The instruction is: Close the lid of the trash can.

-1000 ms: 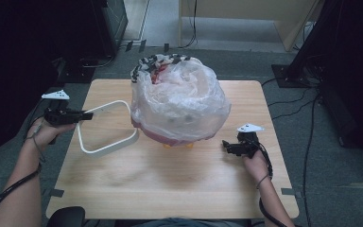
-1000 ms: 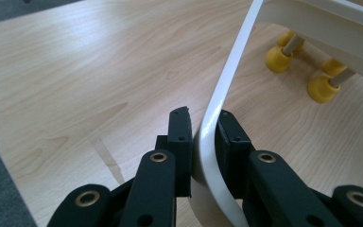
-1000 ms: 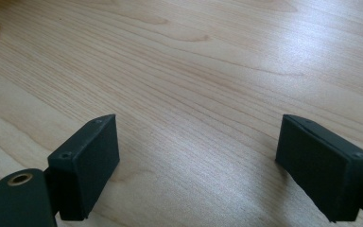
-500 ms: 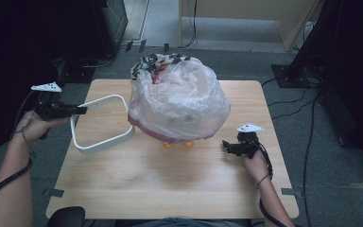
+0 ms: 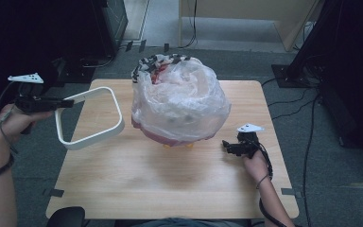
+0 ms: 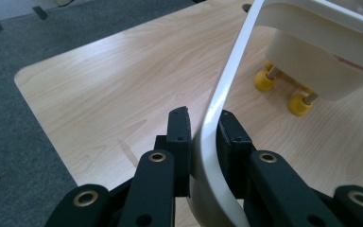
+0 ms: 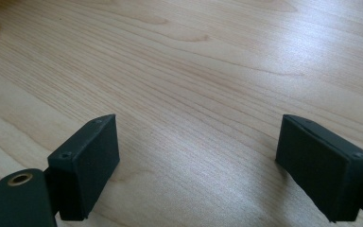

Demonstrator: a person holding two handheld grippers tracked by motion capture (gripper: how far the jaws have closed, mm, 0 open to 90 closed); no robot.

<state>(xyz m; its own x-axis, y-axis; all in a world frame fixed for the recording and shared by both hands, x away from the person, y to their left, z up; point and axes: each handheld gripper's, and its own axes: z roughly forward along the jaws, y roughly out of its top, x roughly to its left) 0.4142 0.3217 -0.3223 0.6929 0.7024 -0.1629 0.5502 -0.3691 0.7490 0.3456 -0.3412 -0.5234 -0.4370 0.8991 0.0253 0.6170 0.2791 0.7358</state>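
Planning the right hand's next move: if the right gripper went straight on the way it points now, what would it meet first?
Probably the plastic-wrapped bin. The right gripper, jaws open and empty, points left, low over the wooden table, toward the bin's base and yellow wheels. Depth is unclear, so it may scrape the tabletop first.

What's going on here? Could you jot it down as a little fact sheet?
Setting: wooden table
Left gripper: shut on the white frame, holding it tilted off the table
Right gripper: open, nothing between its jaws, low over bare wood
Centre: white bin on yellow wheels, lined with a puffed-up clear plastic bag
Frame and bin: apart
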